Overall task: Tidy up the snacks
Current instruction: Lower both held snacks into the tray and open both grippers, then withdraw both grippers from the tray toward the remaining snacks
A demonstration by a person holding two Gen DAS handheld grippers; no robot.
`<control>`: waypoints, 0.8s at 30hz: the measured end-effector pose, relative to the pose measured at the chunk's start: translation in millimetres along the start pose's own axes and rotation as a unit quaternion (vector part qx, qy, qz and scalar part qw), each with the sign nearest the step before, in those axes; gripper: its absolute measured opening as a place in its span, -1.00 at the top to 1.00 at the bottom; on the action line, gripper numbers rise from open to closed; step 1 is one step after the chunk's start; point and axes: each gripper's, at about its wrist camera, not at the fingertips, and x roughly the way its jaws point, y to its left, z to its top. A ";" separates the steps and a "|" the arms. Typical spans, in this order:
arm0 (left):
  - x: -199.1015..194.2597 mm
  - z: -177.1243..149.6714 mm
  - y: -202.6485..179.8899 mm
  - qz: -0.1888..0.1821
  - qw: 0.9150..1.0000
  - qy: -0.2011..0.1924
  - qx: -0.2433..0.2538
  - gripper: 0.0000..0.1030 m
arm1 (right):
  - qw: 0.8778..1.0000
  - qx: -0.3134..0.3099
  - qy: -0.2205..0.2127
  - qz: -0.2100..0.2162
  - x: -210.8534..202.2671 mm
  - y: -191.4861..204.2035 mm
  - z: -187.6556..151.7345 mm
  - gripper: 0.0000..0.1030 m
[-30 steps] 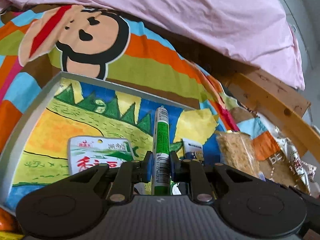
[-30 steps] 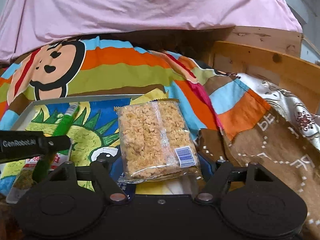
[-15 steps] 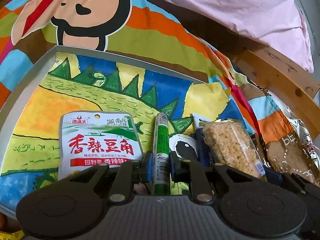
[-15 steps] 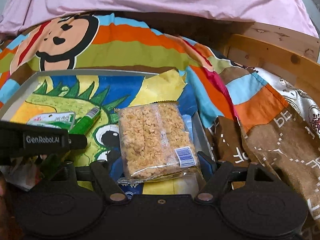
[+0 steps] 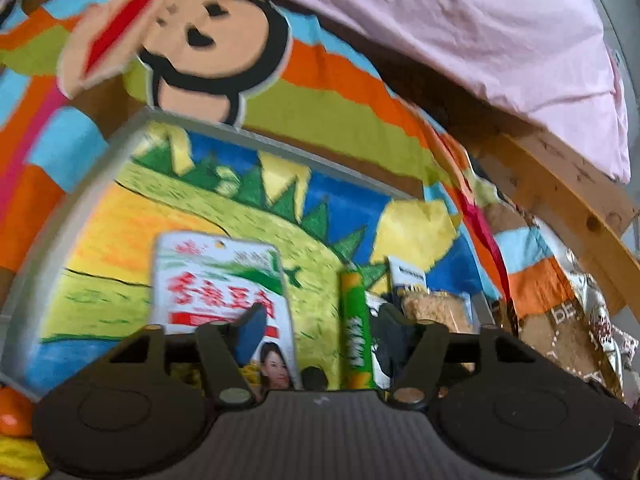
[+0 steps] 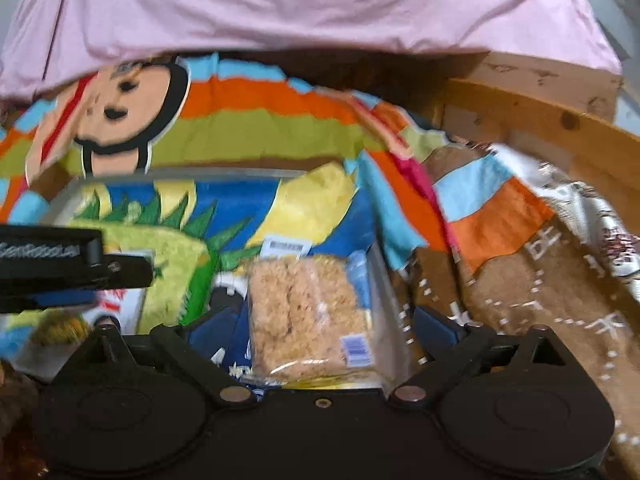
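Your left gripper (image 5: 320,320) has its jaws spread, and the green stick (image 5: 355,332) lies released between them on the tray (image 5: 120,136), long axis pointing away from you. The white packet (image 5: 218,280) lies just to its left. Your right gripper (image 6: 320,332) is also released; the rice bar (image 6: 308,316) rests between its jaws near the tray's right edge.

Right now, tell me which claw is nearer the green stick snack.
Left. The left claw stands open with the green stick lying on the tray between its fingers; the right claw is open farther right, around the rice cracker pack.
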 end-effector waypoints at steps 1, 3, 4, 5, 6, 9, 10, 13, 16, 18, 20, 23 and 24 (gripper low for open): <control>-8.3 0.8 -0.2 0.005 1.000 -0.008 0.001 -0.46 | 1.000 0.009 -0.003 0.002 -5.9 -3.3 2.2 -0.91; -25.5 0.8 -0.3 0.018 1.000 -0.025 0.003 -0.65 | 1.000 0.025 -0.012 0.007 -18.5 -10.0 4.9 -0.95; -34.3 0.2 -0.8 0.026 0.999 -0.034 0.006 -0.71 | 0.999 0.032 -0.017 0.009 -25.8 -12.9 5.6 -0.97; -42.9 -0.6 -1.7 0.035 0.998 -0.042 0.011 -0.72 | 0.999 0.038 -0.022 0.011 -33.0 -15.7 6.2 -0.98; -50.0 -0.7 -2.7 0.042 0.998 -0.046 0.016 -0.75 | 0.999 0.042 -0.025 0.014 -39.6 -18.0 6.7 -0.98; -74.6 -4.4 -8.8 0.066 0.995 -0.065 0.037 -0.90 | 0.998 0.050 -0.037 0.020 -61.3 -24.4 6.9 -0.98; -84.0 -6.7 -11.5 0.072 0.994 -0.074 0.044 -0.96 | 0.997 0.054 -0.041 0.022 -68.8 -26.4 6.2 -0.98; -109.4 -16.2 -18.6 0.086 0.990 -0.093 0.063 -0.99 | 0.996 0.070 -0.049 0.033 -90.0 -33.5 1.7 -0.98; -130.6 -28.3 -24.6 0.098 0.987 -0.099 0.085 -0.99 | 0.994 0.087 -0.055 0.043 -109.7 -39.1 -4.1 -0.98; -143.7 -35.9 -28.3 0.108 0.984 -0.103 0.101 -0.99 | 0.992 0.095 -0.058 0.051 -121.4 -41.5 -8.0 -0.98; -155.8 -41.7 -31.6 0.121 0.981 -0.103 0.113 -0.99 | 0.992 0.101 -0.058 0.058 -133.2 -42.7 -13.5 -0.98; -174.5 -49.4 -31.4 0.138 0.977 -0.104 0.126 -0.99 | 0.991 0.101 -0.056 0.072 -150.7 -40.9 -22.4 -0.99; -180.3 -51.5 -30.9 0.143 0.976 -0.103 0.130 -0.99 | 0.991 0.099 -0.057 0.075 -155.9 -39.7 -24.8 -0.99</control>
